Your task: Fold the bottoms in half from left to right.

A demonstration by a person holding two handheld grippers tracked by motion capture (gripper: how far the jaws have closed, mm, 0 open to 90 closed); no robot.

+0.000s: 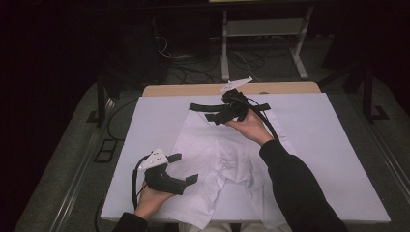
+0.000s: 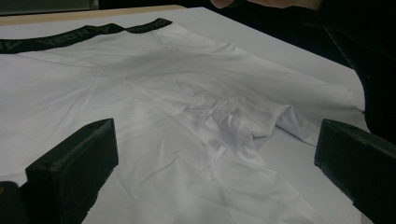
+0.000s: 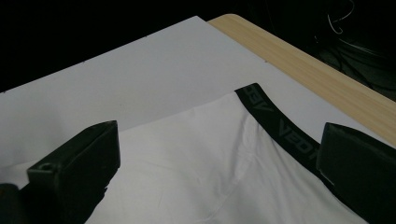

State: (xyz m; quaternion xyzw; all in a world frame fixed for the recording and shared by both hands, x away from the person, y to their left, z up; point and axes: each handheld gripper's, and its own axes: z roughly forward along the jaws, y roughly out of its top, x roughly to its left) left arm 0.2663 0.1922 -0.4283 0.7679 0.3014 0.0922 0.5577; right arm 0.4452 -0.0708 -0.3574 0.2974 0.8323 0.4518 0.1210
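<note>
White shorts point(image 1: 217, 154) lie bunched at centre frame; your left gripper point(image 1: 183, 167) and right gripper point(image 1: 218, 115) gape empty, so a shallow pinch may slip.

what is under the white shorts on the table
The white shorts lie flat on a white board that covers the wooden table, whose bare edge shows past the black waistband. Anything between fabric and board is hidden.

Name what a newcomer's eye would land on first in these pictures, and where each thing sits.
A pair of white shorts with a black waistband lies spread across the middle of the white table cover. The right hand-held gripper hovers open at the waistband, and the left hand-held gripper waits open by the near left leg.
</note>
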